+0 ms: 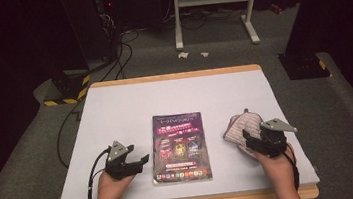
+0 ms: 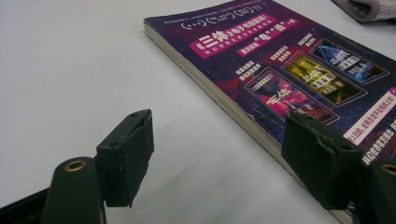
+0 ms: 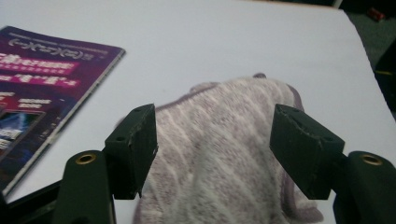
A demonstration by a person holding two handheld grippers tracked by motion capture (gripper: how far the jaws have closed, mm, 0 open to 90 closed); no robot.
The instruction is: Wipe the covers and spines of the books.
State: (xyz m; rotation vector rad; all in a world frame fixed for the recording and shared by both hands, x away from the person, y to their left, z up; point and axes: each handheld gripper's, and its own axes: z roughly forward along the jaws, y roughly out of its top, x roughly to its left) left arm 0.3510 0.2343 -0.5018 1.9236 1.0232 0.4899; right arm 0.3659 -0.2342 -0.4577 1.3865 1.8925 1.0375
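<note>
While soft, light, floppy cloth point(image 3: 219, 144) lies between right gripper point(image 3: 212, 140) jaws, spread wide, gripping nothing; best pinched at near bunched edge; left gripper point(image 2: 219, 154) agape, empty.

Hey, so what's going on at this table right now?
A person sits at a white table with a two-jaw gripper in each hand. The right gripper hovers over a crumpled striped cloth, jaws open with the cloth between them but not pinched. The left gripper is also open, resting beside a purple book that lies flat in the middle, one jaw just over its edge.
</note>
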